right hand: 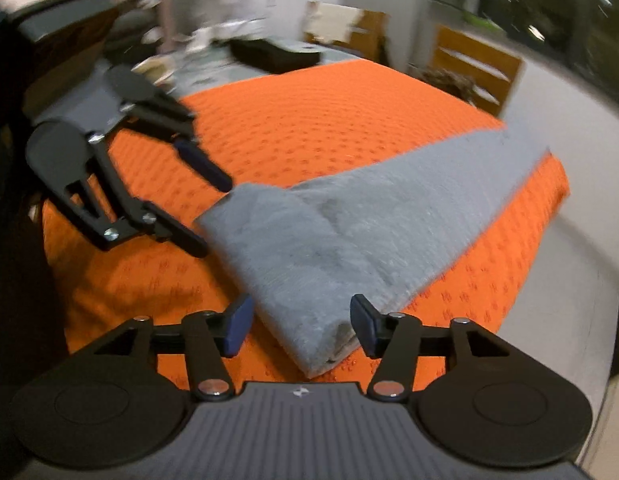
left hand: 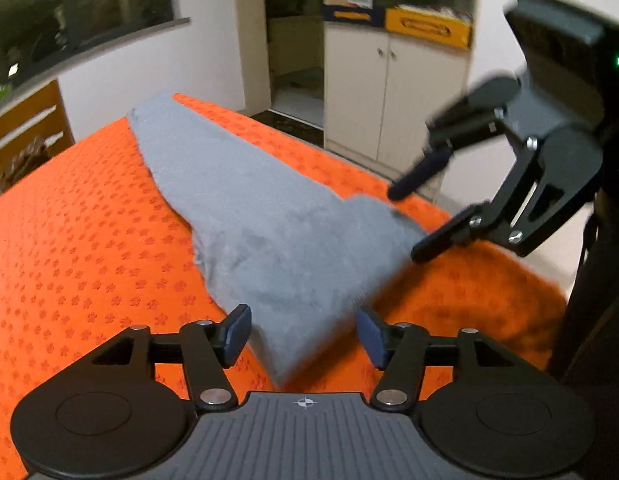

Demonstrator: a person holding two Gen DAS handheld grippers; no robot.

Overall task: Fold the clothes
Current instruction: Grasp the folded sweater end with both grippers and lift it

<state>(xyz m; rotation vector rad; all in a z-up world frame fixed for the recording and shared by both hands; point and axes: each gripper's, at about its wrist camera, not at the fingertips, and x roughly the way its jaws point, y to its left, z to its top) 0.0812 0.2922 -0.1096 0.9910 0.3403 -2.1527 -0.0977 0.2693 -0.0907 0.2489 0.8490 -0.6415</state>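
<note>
Both the left gripper (left hand: 303,334) and right gripper (right hand: 301,328) are gaping open, gripping nothing. The folded grey cloth (right hand: 349,236) is lying on the orange bedspread (right hand: 329,120), stretching toward two o'clock

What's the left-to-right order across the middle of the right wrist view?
Left gripper → grey cloth lying on the spread → bare strip of orange bedspread → white wall at the frame's right edge. Both grippers are open, neither holding the cloth.
</note>
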